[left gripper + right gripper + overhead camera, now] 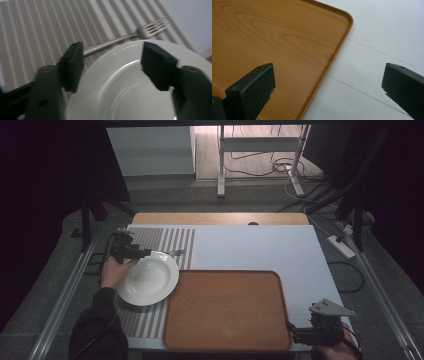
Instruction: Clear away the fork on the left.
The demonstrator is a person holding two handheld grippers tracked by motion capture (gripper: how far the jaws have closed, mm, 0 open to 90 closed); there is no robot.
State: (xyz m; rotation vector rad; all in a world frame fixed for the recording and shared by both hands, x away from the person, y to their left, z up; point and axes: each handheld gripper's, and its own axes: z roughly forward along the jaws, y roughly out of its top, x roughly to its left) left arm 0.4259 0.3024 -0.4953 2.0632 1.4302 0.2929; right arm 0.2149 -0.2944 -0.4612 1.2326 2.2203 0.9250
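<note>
The left gripper, half-open and holding nothing, straddles the round white ceramic plate's far rim (beside a steel fork); seat the pads squarely before squeezing.

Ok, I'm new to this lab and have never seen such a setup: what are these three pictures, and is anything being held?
There is no robot here: a person holds a hand-held two-jaw gripper in each hand. The high view looks down on the table from above. The other two come from cameras riding on the grippers, looking along their black jaws. On the table lie a striped mat with a white plate and a fork, and a bare wooden tray. The left gripper has the plate's rim between its jaws, but they are not pressing on it. The right gripper hangs open over the tray's corner, holding nothing.
</note>
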